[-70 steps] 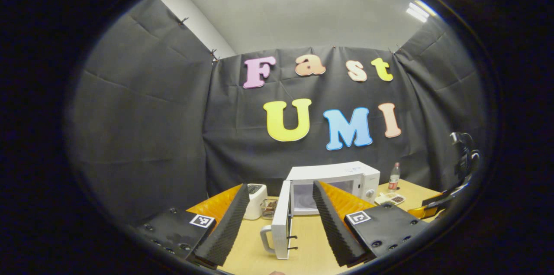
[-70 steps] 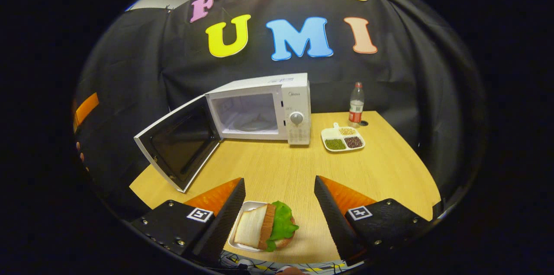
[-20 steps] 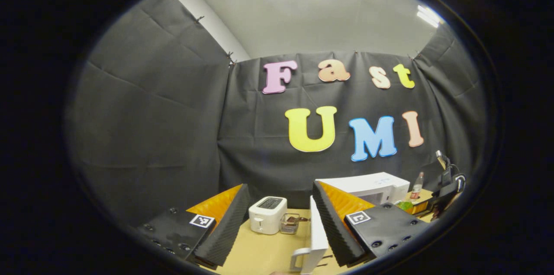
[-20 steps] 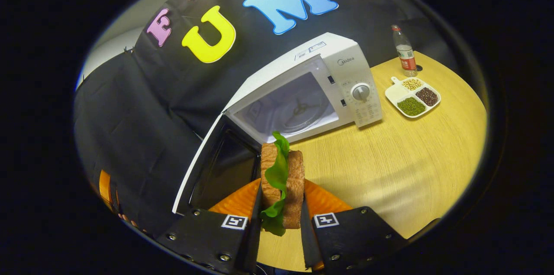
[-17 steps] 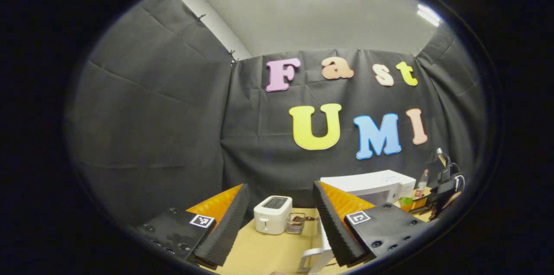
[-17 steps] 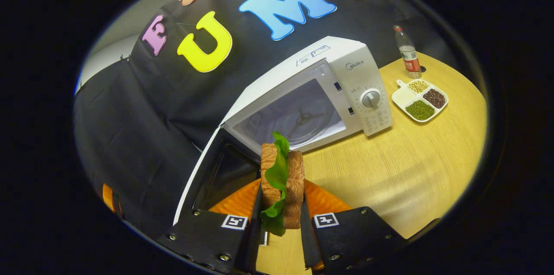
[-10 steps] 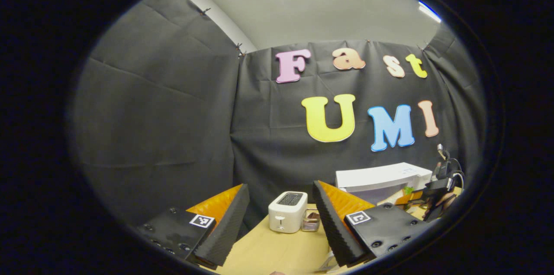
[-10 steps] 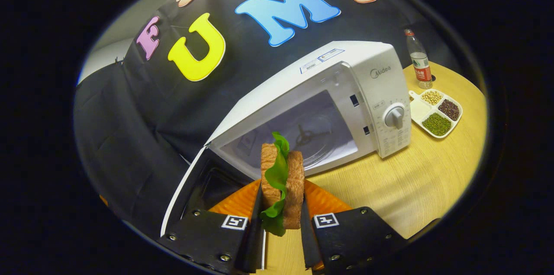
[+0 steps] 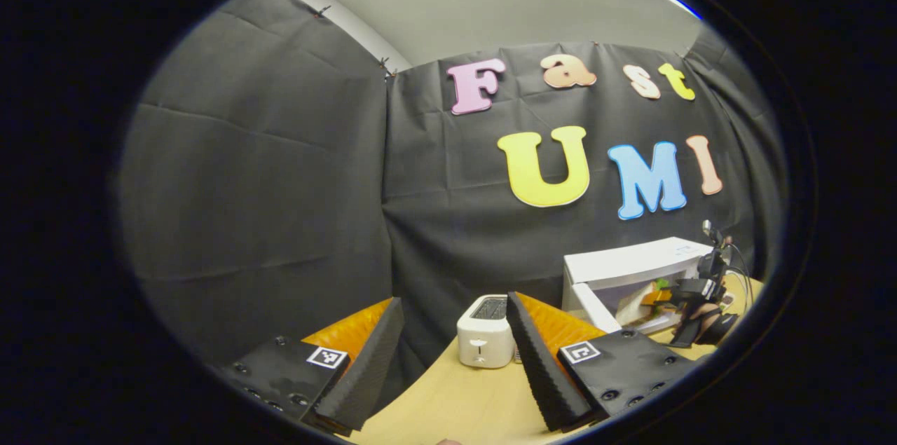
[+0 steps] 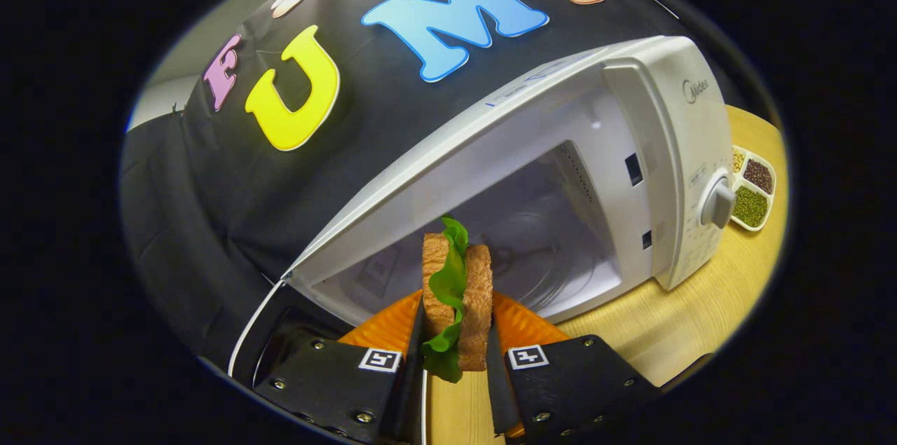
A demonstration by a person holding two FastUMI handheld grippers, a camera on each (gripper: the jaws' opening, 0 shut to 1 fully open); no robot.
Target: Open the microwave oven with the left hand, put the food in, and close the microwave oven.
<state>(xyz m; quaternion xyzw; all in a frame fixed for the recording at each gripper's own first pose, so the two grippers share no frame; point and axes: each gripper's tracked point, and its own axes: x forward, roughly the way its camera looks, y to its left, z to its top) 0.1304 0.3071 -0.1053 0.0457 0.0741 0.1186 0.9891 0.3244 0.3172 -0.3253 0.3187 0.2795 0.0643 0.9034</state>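
We count one microwave oven, one sandwich, one toaster, one divided dish and two grippers. In the right gripper view our right gripper is clamped on the sandwich: two slices of bread with a green lettuce leaf between them, held on edge with both fingers pressing its sides. The sandwich sits just in front of the oven's open mouth, low against the pale cavity; we cannot tell whether it has crossed the threshold. The cavity holds a round glass turntable, otherwise bare. The oven door hangs open at the lower left, dark inner face toward us, just beside the right gripper's left finger. Right of the oven's control panel and its dial, the divided dish lies on the wooden table, its compartments holding green, dark and pale grains. In the left gripper view our left gripper is spread wide and holds nothing, well left of the oven; the white toaster stands on the table between its fingers, farther off. At the far right there, the right gripper shows small at the oven's opening.
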